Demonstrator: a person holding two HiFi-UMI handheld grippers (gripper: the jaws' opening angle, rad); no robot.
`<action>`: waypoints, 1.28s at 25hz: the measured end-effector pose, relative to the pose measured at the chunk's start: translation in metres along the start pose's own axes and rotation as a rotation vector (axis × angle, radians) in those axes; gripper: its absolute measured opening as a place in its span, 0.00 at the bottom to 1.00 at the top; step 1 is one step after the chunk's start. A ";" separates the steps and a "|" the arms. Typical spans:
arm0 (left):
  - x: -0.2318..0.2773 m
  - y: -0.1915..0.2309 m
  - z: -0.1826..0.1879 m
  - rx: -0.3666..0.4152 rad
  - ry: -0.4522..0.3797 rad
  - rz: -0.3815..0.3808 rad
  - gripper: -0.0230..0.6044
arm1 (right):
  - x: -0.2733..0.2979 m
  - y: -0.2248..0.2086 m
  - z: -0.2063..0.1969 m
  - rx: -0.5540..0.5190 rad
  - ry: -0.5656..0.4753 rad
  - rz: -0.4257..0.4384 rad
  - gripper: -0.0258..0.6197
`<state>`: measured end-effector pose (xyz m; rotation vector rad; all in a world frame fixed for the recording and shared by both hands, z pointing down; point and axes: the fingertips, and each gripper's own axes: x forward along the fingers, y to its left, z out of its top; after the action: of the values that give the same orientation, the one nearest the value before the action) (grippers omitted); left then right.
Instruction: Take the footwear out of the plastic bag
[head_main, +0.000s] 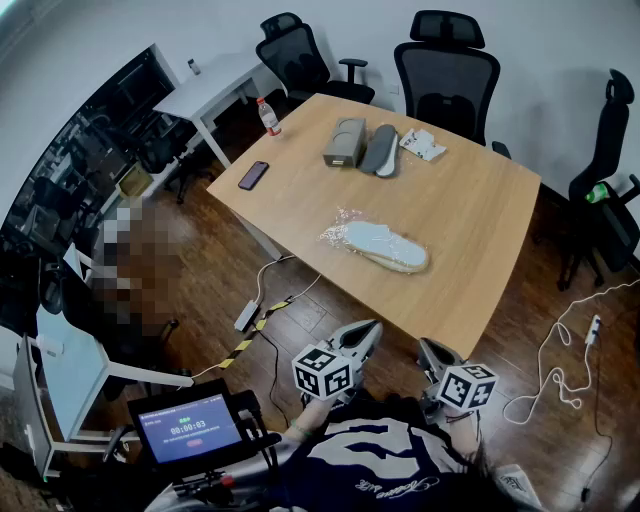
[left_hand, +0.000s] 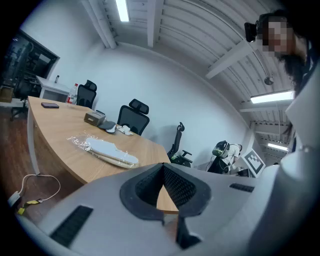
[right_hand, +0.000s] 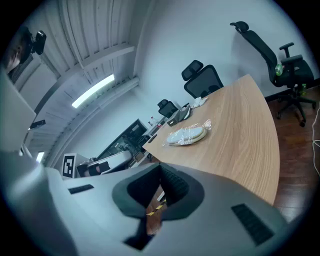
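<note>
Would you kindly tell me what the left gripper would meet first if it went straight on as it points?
Probably the table, at its near edge right of the footwear; the left gripper aims there, though depth is unclear.

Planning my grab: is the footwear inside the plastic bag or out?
Inside: the clear bag wraps the pale slippers, its film bunched past one end.

- The pale flat footwear (head_main: 386, 246) lies inside a clear crinkled plastic bag (head_main: 334, 233); one piece or a stacked pair, cannot tell.
- The black mesh office chair (head_main: 611, 132) is cut by the head view's right edge.
- Print on the small white packet (head_main: 422, 144) is too small to read.
</note>
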<state>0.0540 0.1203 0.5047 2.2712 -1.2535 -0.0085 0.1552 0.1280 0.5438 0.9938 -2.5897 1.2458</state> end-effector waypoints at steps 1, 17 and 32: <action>0.002 0.001 -0.002 -0.007 0.001 0.006 0.04 | 0.001 -0.002 0.001 -0.004 0.008 0.007 0.03; 0.008 0.048 0.000 -0.069 0.015 0.132 0.04 | 0.031 -0.029 0.007 0.024 0.063 0.049 0.03; 0.060 0.215 0.059 -0.129 0.132 0.140 0.07 | 0.167 -0.043 0.092 0.056 -0.002 -0.079 0.03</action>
<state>-0.0951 -0.0443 0.5682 2.0370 -1.3007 0.1066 0.0674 -0.0440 0.5708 1.0967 -2.5032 1.3051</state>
